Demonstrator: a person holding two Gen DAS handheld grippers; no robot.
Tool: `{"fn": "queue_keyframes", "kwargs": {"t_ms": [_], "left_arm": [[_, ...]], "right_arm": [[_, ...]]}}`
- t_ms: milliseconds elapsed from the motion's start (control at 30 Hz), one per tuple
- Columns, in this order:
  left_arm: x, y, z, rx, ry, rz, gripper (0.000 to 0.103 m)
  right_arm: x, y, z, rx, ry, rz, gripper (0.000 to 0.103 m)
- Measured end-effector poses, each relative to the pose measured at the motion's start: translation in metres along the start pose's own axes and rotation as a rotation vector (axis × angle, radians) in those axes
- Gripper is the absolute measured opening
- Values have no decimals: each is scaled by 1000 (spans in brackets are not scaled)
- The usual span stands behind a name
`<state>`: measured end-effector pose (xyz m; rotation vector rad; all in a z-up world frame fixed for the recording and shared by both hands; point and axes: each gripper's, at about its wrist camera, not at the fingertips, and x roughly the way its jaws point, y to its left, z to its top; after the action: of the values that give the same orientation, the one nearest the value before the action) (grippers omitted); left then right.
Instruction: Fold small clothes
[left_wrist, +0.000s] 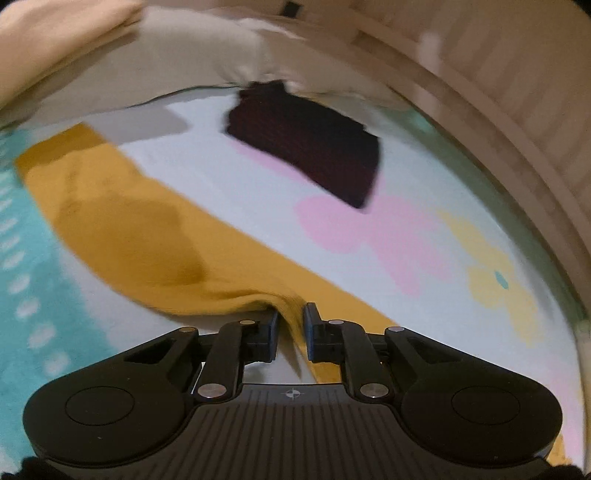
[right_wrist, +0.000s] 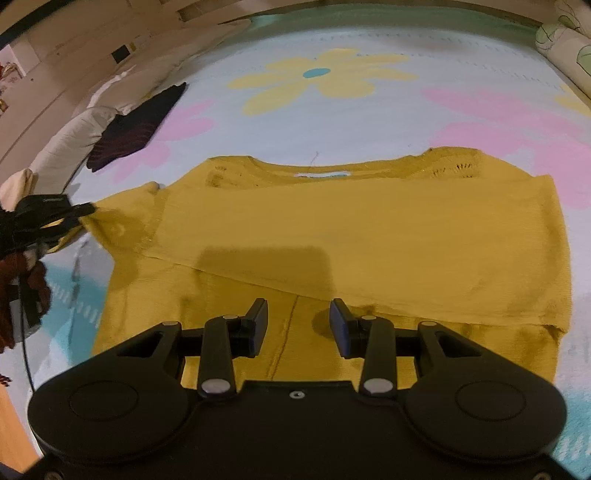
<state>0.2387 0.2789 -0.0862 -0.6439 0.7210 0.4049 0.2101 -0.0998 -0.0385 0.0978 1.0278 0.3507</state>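
Observation:
A mustard yellow knit sweater (right_wrist: 332, 236) lies flat on a flowered bedspread, neck away from me, with its right sleeve folded across the body. My left gripper (left_wrist: 290, 325) is shut on the end of the sweater's left sleeve (left_wrist: 147, 236), which stretches away from it. In the right wrist view the left gripper (right_wrist: 79, 212) shows at the far left, holding that sleeve tip. My right gripper (right_wrist: 298, 321) is open and empty, hovering just above the sweater's lower hem.
A dark maroon folded garment (left_wrist: 306, 147) lies on the bedspread (right_wrist: 332, 122) near cream pillows (left_wrist: 147, 62); it also shows in the right wrist view (right_wrist: 136, 125). A wooden bed frame (left_wrist: 498, 122) curves along the edge. A rolled patterned cloth (right_wrist: 565, 48) sits far right.

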Motion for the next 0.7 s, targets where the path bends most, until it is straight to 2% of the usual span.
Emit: {"fn": "queue_keyframes", "kwargs": {"t_ms": [67,167,233,300,400,500,567,700], "left_arm": [[-1,11,2,-28,4,49,10],[-7,26,8,-114,-34,34,11],[-12,36,10,-190,-65,-4,12],[-5,47,14,-271,-45,-43,24],[-4,65,16,-340,-55,-101,25],[-7,72,24,-331,-79,-73,31],[-12,79,29,-328,-108,-37,58],[-16,109,35,-421,-150,-74,58]], "right_arm": [[2,-1,-1,4,8,-8,48],[3,-1,-3,4,13,-12,48],[2,-1,-4,4,13,-10,48],[2,0,-4,2,13,-7,48],[3,0,-3,-2,15,-2,48],[2,1,-3,-3,11,2,48],[2,1,-3,-4,10,3,48],[4,2,-4,-3,15,2,48]]}}
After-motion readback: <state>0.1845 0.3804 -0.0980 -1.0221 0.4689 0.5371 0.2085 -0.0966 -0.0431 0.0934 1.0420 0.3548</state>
